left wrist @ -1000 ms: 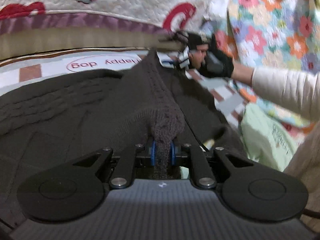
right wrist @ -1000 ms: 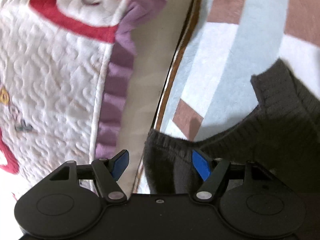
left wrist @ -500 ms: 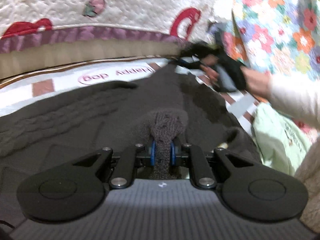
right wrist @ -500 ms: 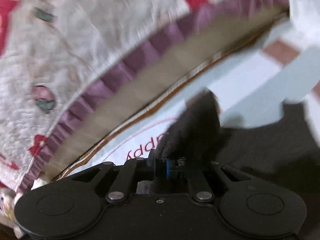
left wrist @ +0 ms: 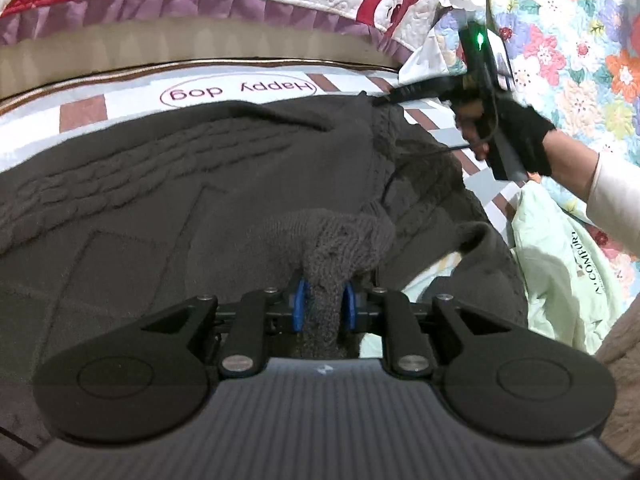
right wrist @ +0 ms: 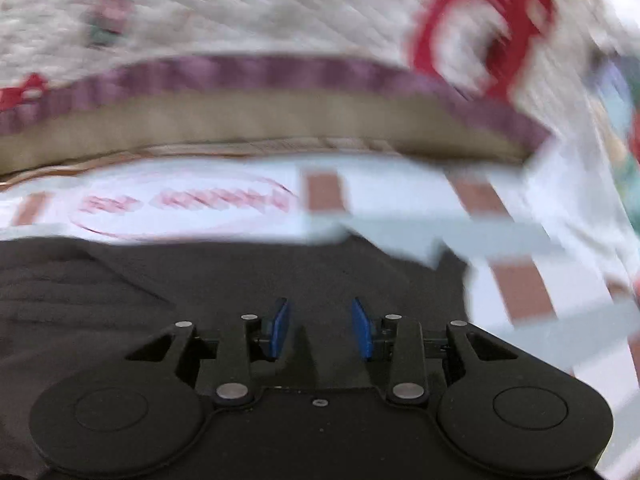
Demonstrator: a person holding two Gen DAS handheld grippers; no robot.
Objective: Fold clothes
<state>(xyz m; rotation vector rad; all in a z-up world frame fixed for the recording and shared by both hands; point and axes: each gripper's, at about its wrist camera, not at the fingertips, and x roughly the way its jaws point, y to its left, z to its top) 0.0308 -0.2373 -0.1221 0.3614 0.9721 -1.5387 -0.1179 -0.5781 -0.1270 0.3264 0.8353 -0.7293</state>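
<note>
A dark brown cable-knit sweater (left wrist: pixel 168 184) lies spread over the printed sheet (left wrist: pixel 80 136). My left gripper (left wrist: pixel 323 307) is shut on a bunched knit fold of it at the near edge, and the cloth rises between the blue pads. In the left wrist view a gloved hand (left wrist: pixel 520 136) holds my right gripper (left wrist: pixel 382 99) at the sweater's far right edge. In the blurred right wrist view my right gripper (right wrist: pixel 320 328) is open just above the sweater (right wrist: pixel 200 280), with nothing between its blue pads (right wrist: pixel 280 326).
A white quilt with red motifs and a purple frill (left wrist: pixel 240 4) runs along the back. A floral quilt (left wrist: pixel 580 40) rises at the right. A pale green plastic bag (left wrist: pixel 560 272) lies by the sweater's right side, under a white sleeve (left wrist: pixel 616 200).
My right gripper shut on the sweater's far edge, swung round with it, and has now opened and let it go. My left gripper keeps its hold on the knit fold.
</note>
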